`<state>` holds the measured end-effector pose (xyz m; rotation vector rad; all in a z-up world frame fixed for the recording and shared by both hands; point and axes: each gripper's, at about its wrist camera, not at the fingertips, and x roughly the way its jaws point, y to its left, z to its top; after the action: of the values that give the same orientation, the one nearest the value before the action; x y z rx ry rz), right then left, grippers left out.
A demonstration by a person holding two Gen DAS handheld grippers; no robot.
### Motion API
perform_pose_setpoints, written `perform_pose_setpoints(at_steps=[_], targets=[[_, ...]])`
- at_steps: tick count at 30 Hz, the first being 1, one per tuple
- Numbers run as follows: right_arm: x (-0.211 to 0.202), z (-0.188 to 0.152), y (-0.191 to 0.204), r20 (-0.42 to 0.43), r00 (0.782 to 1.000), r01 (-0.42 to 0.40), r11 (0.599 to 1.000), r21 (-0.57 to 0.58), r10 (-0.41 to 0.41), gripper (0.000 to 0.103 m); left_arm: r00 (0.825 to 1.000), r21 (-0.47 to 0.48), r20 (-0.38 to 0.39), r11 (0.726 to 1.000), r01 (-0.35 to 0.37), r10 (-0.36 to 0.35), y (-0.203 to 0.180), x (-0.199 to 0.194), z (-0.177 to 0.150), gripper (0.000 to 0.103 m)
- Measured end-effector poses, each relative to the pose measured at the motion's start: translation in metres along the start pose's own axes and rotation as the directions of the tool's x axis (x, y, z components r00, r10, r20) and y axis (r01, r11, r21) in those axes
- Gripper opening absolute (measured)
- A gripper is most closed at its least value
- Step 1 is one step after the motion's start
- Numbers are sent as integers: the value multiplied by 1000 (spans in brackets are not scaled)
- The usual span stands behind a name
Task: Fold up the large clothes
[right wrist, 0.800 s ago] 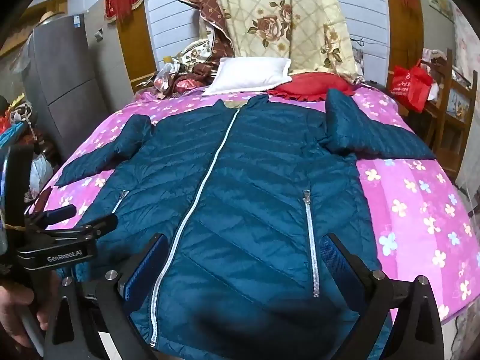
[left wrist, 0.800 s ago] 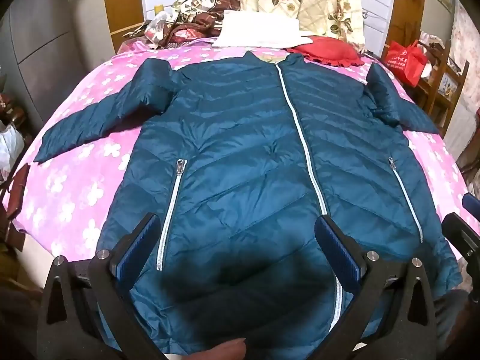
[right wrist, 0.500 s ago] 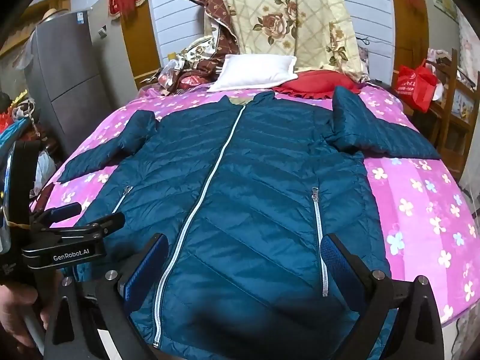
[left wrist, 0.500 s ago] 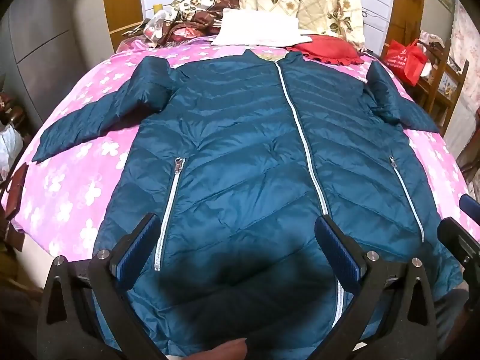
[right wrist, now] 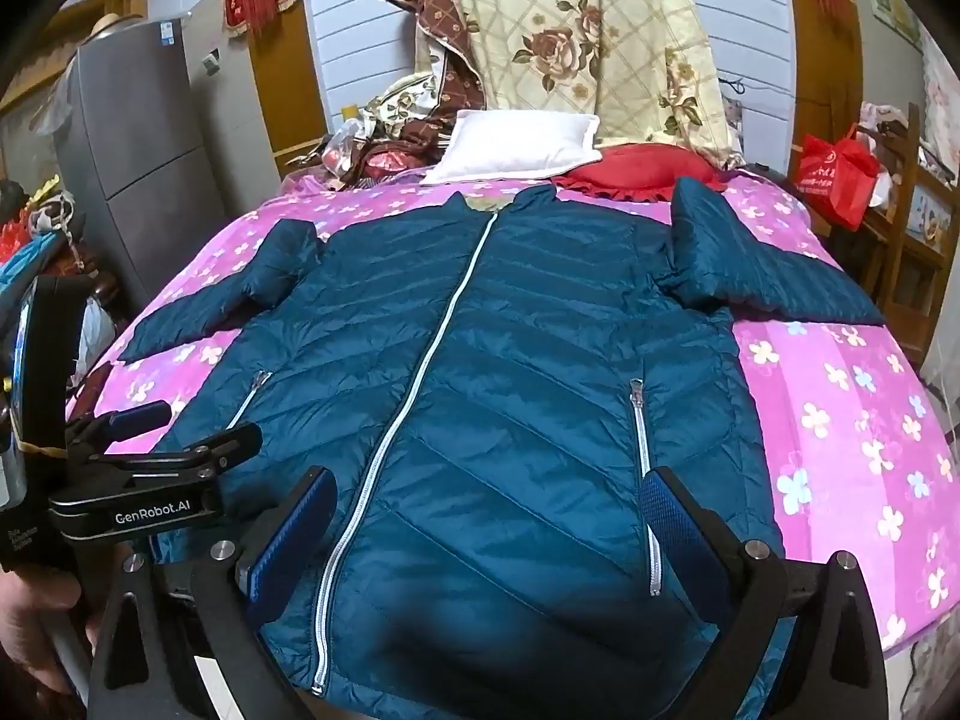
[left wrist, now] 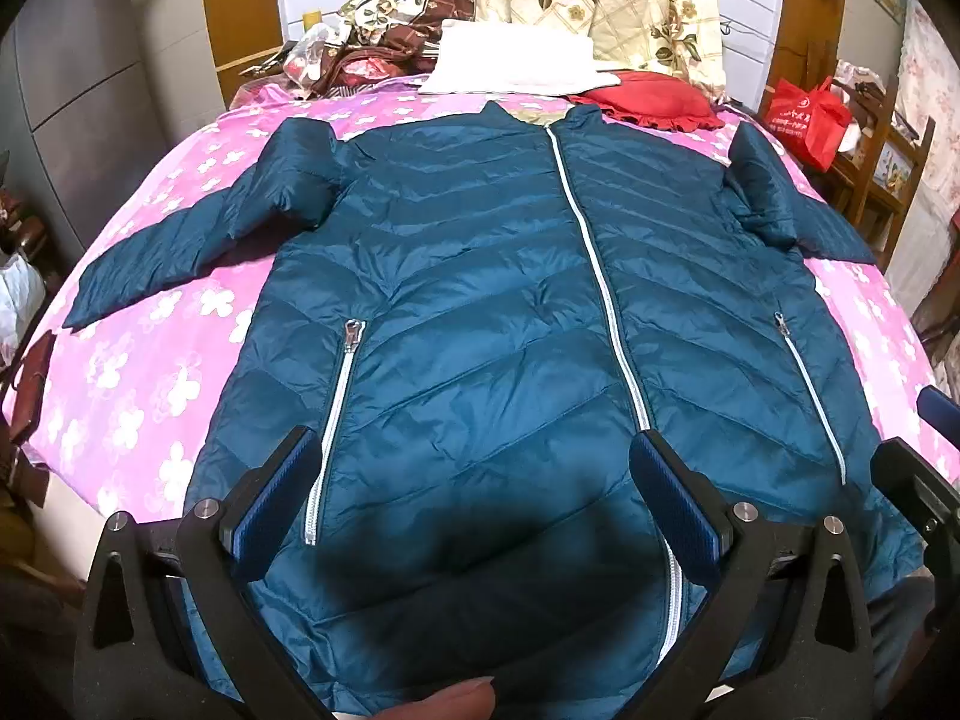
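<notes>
A large teal quilted jacket [left wrist: 480, 312] [right wrist: 510, 360] lies face up and zipped on a pink flowered bed, collar at the far end, hem toward me. Its left sleeve [left wrist: 198, 246] stretches out sideways; its right sleeve [right wrist: 756, 264] bends outward at the shoulder. My left gripper [left wrist: 474, 516] hangs open over the lower left half of the jacket, nothing between its blue pads. My right gripper [right wrist: 492, 540] stands open above the hem by the right pocket zipper [right wrist: 642, 450]. The left gripper's black body [right wrist: 150, 480] shows at the left of the right wrist view.
A white pillow [right wrist: 516, 147] and a red cushion [right wrist: 636, 174] lie past the collar, with heaped floral bedding [right wrist: 588, 36] behind. A grey cabinet [right wrist: 150, 150] stands left of the bed, a red bag [right wrist: 837, 180] on wooden shelving to the right. The pink sheet [right wrist: 852, 420] is bare beside the jacket.
Both views have shifted slightly; the jacket sits a bit lower and closer in the right wrist view. The jacket itself has not moved and both grippers stay open.
</notes>
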<state>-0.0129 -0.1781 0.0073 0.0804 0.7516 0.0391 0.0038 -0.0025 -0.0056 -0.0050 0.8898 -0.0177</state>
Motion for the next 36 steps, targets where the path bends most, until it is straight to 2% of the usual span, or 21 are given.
perform_pose_setpoints(at_steps=[36], targets=[[4, -3, 4, -8, 1000, 23, 1000, -1, -23, 101, 1000, -6, -21, 1000, 0, 0, -2, 7, -1, 103]])
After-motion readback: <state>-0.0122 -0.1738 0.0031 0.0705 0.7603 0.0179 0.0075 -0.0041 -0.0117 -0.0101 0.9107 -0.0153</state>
